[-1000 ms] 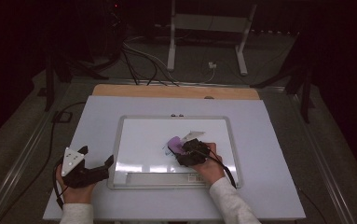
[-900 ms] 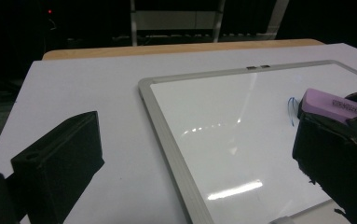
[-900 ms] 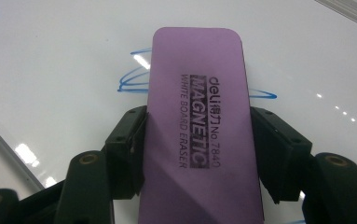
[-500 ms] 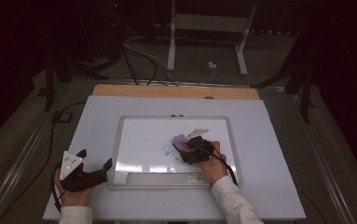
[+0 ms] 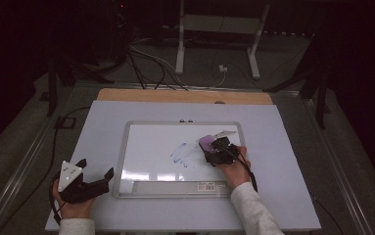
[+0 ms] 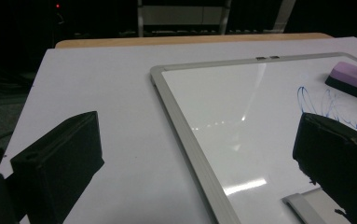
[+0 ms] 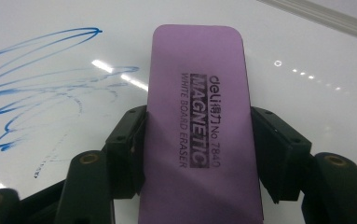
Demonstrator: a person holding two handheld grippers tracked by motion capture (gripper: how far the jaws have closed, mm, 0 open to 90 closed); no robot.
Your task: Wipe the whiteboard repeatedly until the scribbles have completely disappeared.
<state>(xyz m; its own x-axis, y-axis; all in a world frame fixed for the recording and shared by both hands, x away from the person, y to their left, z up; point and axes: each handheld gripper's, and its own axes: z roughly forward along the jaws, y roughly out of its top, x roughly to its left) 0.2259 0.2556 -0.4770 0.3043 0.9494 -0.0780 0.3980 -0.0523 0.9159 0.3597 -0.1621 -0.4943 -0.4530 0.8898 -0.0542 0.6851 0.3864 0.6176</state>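
The right hand-held gripper (image 7: pixel 197 154) pinches a purple rectangular magnetic eraser (image 7: pixel 199 107) on the silver-framed whiteboard (image 5: pixel 151 147), beside blue scribbles (image 5: pixel 182 154); the left hand-held gripper (image 5: pixel 97 180) rests spread on the white counter (image 5: pixel 102 127).

Black left gripper (image 5: pixel 107 177), grey three-cornered plate, trailing cable, white sleeves (image 5: pixel 253 210)

You see a purple eraser (image 7: pixel 199 126) with black lettering, blue scribbles (image 5: pixel 182 154) on the white, silver-framed whiteboard (image 5: pixel 151 147).

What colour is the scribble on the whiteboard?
Blue, clearest in the right gripper view: scribble on the whiteboard.
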